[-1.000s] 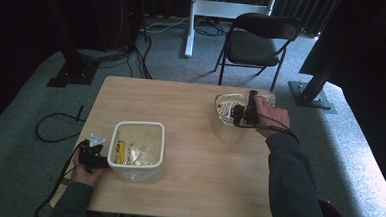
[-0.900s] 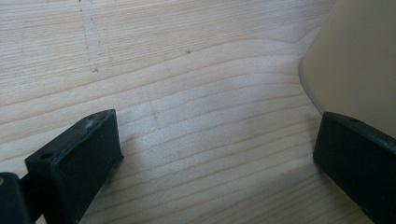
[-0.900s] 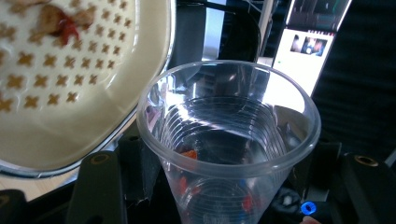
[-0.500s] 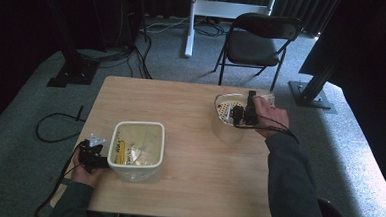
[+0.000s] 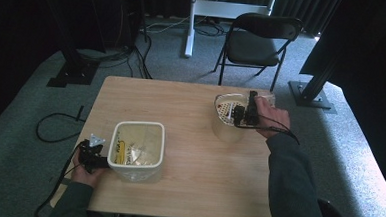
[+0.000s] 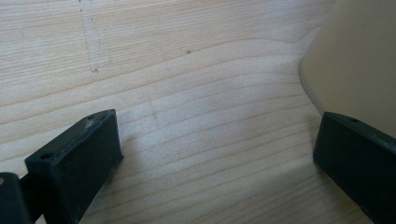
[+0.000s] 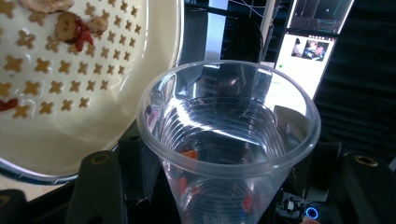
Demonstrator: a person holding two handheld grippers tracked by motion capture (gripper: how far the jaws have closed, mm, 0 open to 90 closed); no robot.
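Wooden table (image 5: 193, 153), light grain, standing on grey carpet. Near its front left edge stands a cream rectangular tub (image 5: 136, 150), open-topped, with yellow and pale contents that are too small to identify from the high view. The left gripper (image 5: 94, 156) is held in the person's left hand (image 5: 85, 170) just beside the tub's left wall; in the left gripper view its two black jaws stand wide apart, low over bare wood, holding nothing, with the tub's cream wall (image 6: 359, 56) close by the right-hand jaw. Toward the table's far right sits a clear container (image 5: 228, 125) carrying a cream perforated strainer (image 5: 226, 110). The right gripper (image 5: 246, 114) is held in the person's right hand (image 5: 273, 115) at the strainer's right edge. In the right gripper view a clear plastic cup (image 7: 229, 140) stands gripped between the jaws, its mouth toward the camera, a few red bits (image 7: 189, 154) lying inside on its wall and toward its bottom. The strainer (image 7: 70, 79) appears at that view's upper left, touching or just beside the cup's rim, its cross-shaped holes visible, with red and brown pieces (image 7: 74, 28) lying on it. Behind the table: a dark folding chair (image 5: 259, 42), a white desk leg (image 5: 190, 18), black stand bases and loose cables on the floor. A lit screen (image 7: 308, 51) appears beyond the cup.
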